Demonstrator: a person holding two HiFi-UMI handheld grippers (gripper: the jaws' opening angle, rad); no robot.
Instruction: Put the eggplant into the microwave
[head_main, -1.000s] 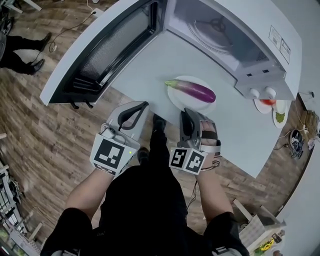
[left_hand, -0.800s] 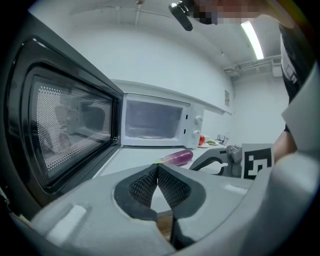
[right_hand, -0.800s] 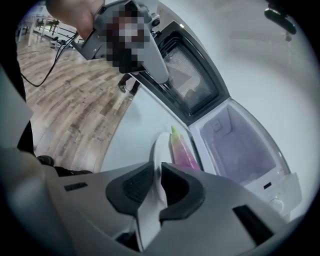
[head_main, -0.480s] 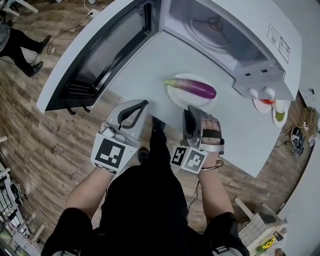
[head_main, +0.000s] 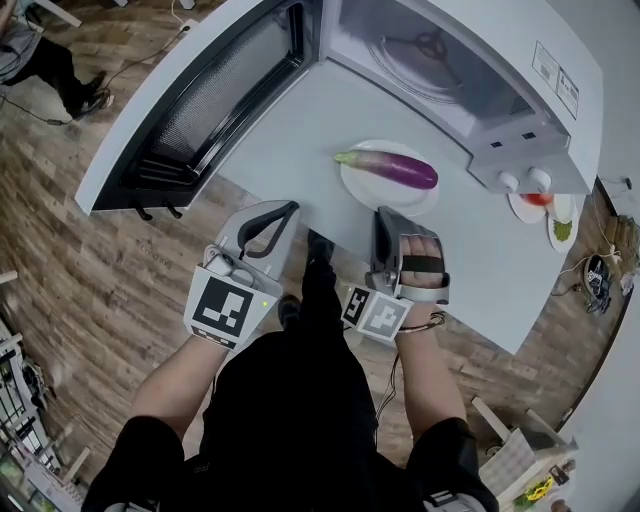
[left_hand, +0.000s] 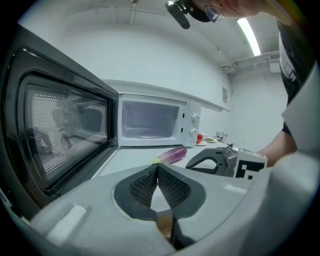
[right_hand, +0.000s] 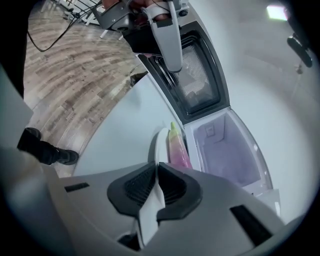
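We hold both grippers low over the near edge of the bench (head_main: 290, 135). The left gripper (head_main: 290, 208) has its jaws pressed together at the tips, with nothing between them. The right gripper (head_main: 381, 216) also has its jaws shut tip to tip and empty.

The eggplant (head_main: 392, 169) lies on a white plate (head_main: 362, 196) just ahead of the right jaws, apart from them. Its green stem end points toward the left gripper's side. Seen from the left jaws, it sits ahead and off to the right.

Beyond the plate, farther ahead of both pairs of jaws, the microwave (head_main: 515, 150) stands with its door (head_main: 200, 110) swung wide, the door reaching out ahead and to the left of the left jaws. The glass turntable (head_main: 420, 55) shows inside the cavity. Off to the right of the right jaws, past the microwave's knobs, sit two small dishes (head_main: 556, 228) with food.
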